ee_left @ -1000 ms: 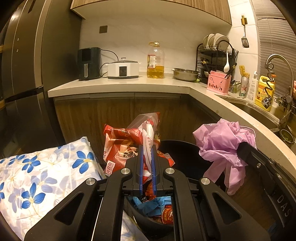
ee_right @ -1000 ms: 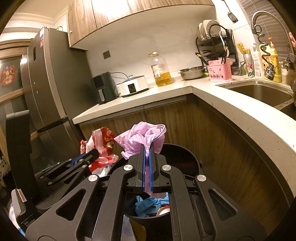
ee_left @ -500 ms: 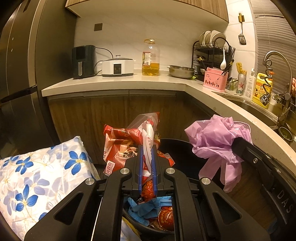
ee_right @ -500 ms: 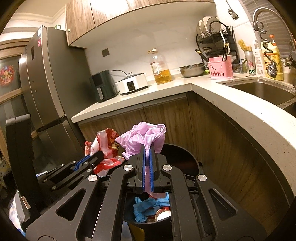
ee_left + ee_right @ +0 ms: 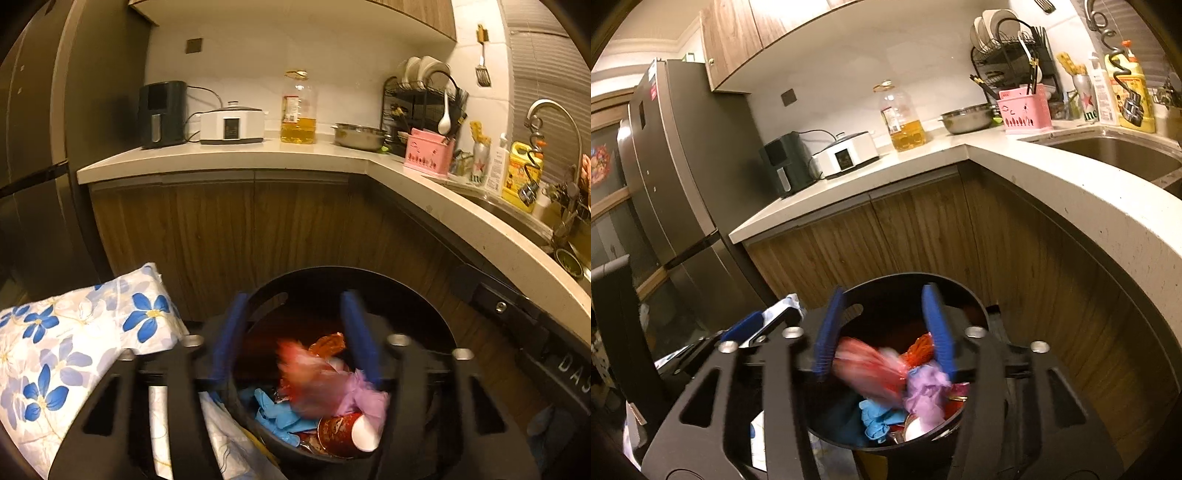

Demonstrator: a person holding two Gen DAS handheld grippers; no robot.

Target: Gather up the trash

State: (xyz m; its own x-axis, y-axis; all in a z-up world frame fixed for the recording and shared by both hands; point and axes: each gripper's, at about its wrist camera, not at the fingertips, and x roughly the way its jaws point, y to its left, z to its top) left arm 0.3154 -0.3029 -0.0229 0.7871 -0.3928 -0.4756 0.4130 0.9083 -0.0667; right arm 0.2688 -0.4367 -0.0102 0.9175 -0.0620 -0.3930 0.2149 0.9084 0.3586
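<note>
Left wrist view, round black bin, crumpled red wrapper, lilac plastic bag

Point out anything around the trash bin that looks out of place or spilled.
A blue-flowered pillow lies right beside the black trash bin, an odd thing on a kitchen floor. Nothing looks spilled: the red wrapper and purple bag are inside the bin's rim, with both grippers' jaws opening and empty.

Both claws opening, empty.
</note>
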